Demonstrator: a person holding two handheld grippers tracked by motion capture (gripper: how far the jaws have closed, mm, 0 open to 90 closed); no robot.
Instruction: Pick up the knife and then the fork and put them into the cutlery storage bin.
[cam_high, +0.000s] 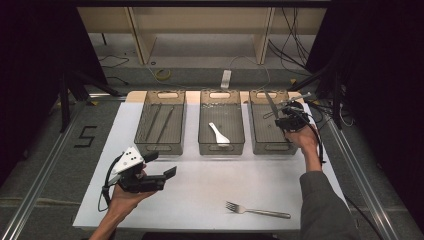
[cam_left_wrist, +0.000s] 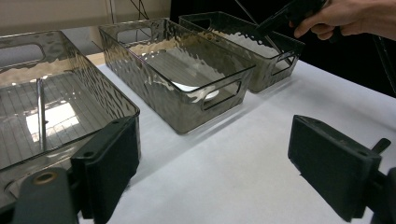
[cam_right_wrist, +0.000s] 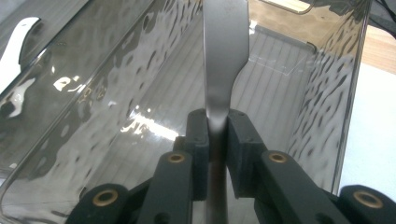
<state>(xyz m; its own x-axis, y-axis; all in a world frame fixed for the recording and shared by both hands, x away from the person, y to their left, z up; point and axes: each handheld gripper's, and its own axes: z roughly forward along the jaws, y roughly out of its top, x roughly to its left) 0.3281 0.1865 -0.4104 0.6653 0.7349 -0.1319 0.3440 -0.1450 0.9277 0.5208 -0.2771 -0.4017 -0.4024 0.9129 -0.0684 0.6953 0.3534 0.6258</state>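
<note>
1. A table (cam_high: 200, 185) with a white top carries everything; its far edge shows bare wood behind the bins.
2. Three smoky see-through bins stand side by side in a row along the far part of the top; each has handle cut-outs at its ends.
3. The left bin (cam_high: 160, 145) stands at the left of the row; the middle bin (cam_high: 221, 146) stands just beside it; the right bin (cam_high: 270, 146) stands at the right end.
4. A metal fork (cam_high: 257, 210) lies flat on the white top near the front edge, well apart from the bins; its prongs point left.
</note>
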